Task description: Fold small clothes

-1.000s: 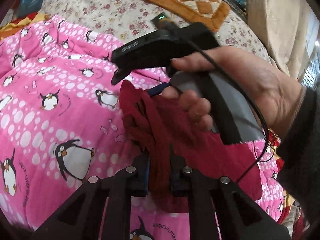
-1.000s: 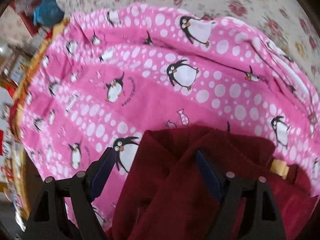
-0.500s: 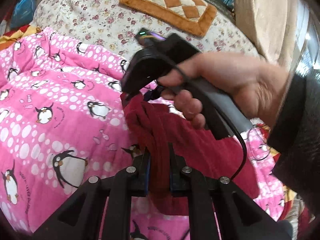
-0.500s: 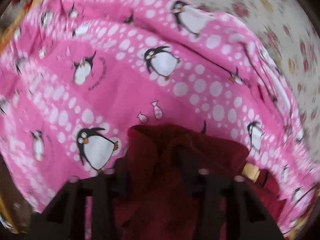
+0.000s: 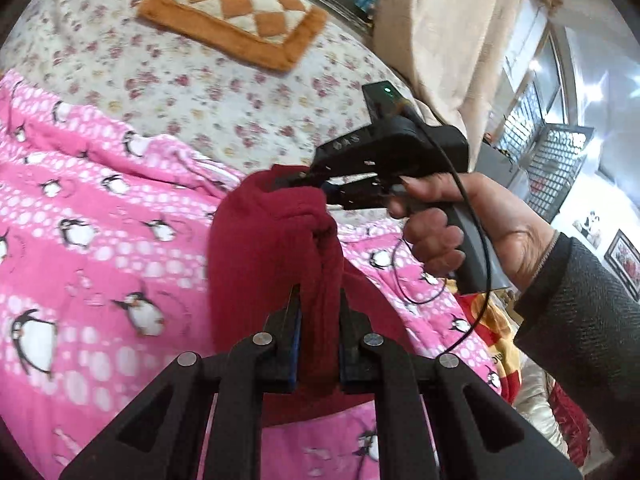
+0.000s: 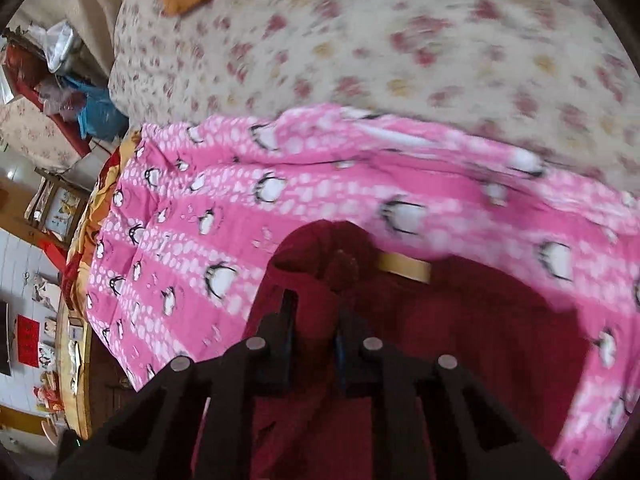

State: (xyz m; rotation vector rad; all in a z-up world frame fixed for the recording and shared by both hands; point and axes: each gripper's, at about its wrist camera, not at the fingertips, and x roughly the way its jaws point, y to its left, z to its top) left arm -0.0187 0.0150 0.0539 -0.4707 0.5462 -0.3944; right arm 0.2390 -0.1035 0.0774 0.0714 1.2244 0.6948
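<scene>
Red garment [image 5: 264,248] lifted higher, penguin blanket [image 5: 100,240] (floral bedspread [image 5: 192,80] beyond)

Open room: pink penguin blanket [image 5: 92,248], left half of the left wrist frame. Obstructions: raised dark red garment [image 5: 264,248] at centre; right tongs [image 5: 316,184] and hand [image 5: 472,220], centre-right.

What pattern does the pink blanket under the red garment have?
The blanket has black-and-white penguins and white dots on pink, clearest in the left wrist view.

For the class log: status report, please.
Left gripper shut on red garment. Right gripper shut on it too. Garment lifted over pink blanket. Nothing in the way.
</scene>
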